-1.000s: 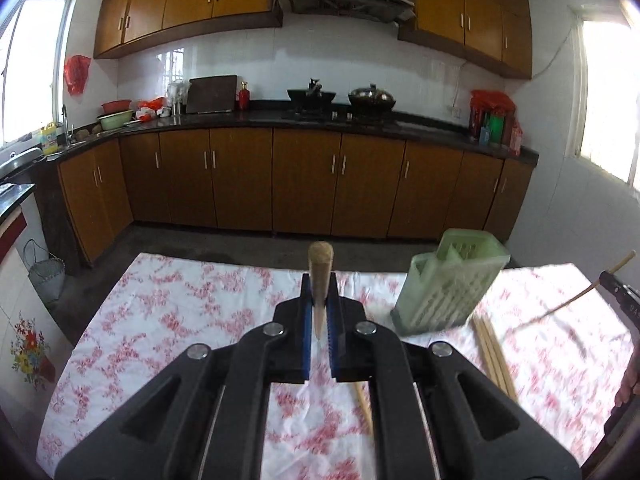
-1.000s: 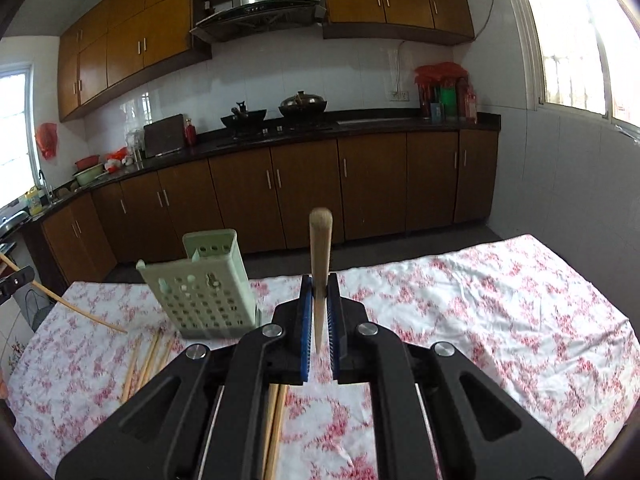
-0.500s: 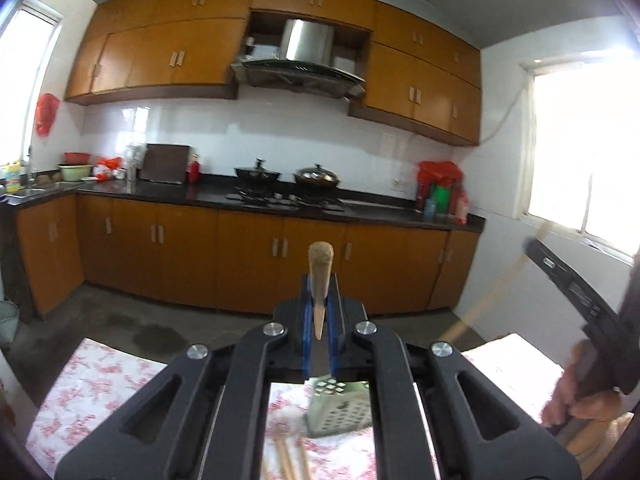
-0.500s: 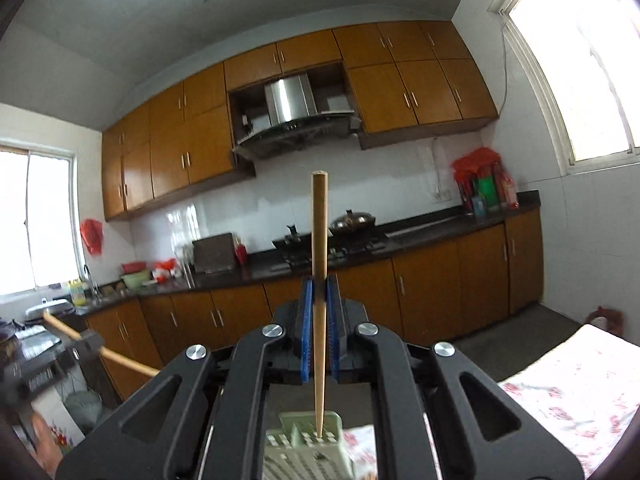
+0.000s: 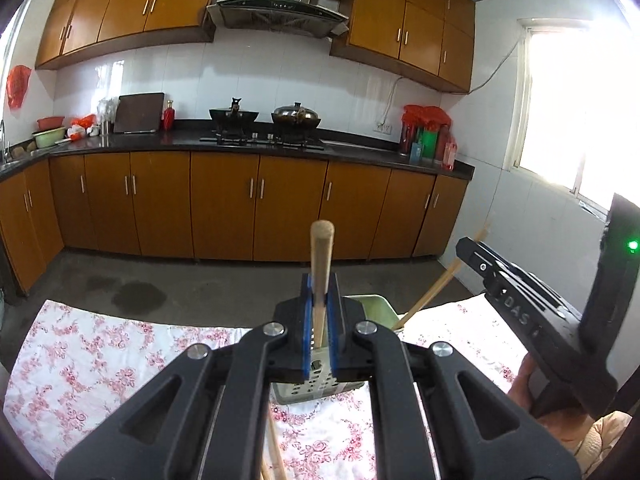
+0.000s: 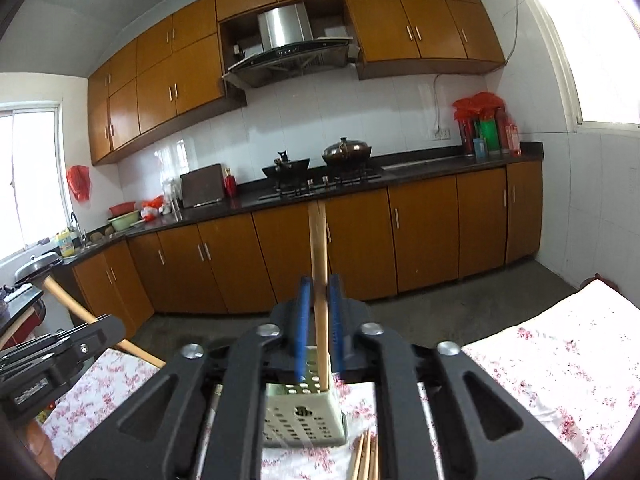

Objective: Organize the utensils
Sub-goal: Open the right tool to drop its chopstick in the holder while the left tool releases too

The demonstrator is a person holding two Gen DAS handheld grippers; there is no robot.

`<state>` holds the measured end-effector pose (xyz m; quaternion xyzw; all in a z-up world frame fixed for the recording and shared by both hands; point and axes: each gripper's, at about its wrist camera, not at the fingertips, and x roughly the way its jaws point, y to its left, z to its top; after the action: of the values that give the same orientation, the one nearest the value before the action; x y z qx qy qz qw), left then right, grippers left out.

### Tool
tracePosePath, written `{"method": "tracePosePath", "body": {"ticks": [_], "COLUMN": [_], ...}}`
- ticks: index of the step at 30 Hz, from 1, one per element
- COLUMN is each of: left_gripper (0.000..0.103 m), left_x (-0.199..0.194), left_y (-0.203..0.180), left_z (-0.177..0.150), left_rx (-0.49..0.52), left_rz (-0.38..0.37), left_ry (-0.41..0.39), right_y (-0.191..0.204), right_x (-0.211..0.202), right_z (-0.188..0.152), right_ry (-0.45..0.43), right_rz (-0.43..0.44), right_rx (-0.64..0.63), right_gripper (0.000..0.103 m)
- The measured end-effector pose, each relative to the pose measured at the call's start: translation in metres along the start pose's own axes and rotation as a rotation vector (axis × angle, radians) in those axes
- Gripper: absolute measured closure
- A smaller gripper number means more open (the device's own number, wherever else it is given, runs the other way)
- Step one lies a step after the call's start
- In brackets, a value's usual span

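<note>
My left gripper (image 5: 320,292) is shut on a wooden chopstick (image 5: 321,256) that stands upright just above the pale green perforated holder (image 5: 374,308). The right gripper (image 5: 476,256) shows at the right of that view, and its chopstick (image 5: 432,296) slants down into the holder. In the right wrist view the right gripper (image 6: 319,292) has its jaws opening. A chopstick (image 6: 318,248) stands loose between the blue pads, its lower end inside the holder (image 6: 304,416). The left gripper (image 6: 108,326) and its chopstick (image 6: 68,300) show at the left.
The holder stands on a table with a floral cloth (image 5: 100,360) (image 6: 560,364). Loose chopsticks (image 6: 364,456) lie on the cloth by the holder, and more chopsticks (image 5: 276,452) show under my left gripper. Kitchen cabinets and a dark counter (image 5: 360,148) run along the far wall.
Both grippers rose from the table and came in over the holder. The right jaws have parted around their chopstick, whose tip now sits in the holder. The left stays shut on its chopstick.
</note>
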<state>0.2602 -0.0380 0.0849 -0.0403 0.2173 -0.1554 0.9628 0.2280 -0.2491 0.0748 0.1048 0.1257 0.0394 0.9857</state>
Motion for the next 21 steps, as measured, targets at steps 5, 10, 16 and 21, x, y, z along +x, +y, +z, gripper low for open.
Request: {"method": "tracePosePath", "body": {"ticks": [5, 10, 16, 21], "left_gripper": [0.092, 0.085, 0.077, 0.076], "left_x": [-0.009, -0.041, -0.085, -0.076], "left_y": [0.007, 0.015, 0.032, 0.056], "left_z": [-0.002, -0.005, -0.037, -0.102], "left_rx": [-0.012, -0.03, -0.046, -0.071], "left_rz": [0.007, 0.019, 0.097, 0.181], "left_ry": [-0.018, -0.066, -0.084, 0.091], "right_y": [-0.005, -0.027, -0.052, -0.057], "right_x": [-0.021, -0.056, -0.056, -0.028], "right_z": [0.003, -0.001, -0.053, -0.142], "right_ry": [-0.025, -0.01, 0.228, 0.574], "right_rz": [0.005, -0.022, -0.084, -0.051], "right_rx": [-0.01, 0.027, 0.019, 0.025], "right_gripper": [0.056, 0.053, 0.058, 0.083]}}
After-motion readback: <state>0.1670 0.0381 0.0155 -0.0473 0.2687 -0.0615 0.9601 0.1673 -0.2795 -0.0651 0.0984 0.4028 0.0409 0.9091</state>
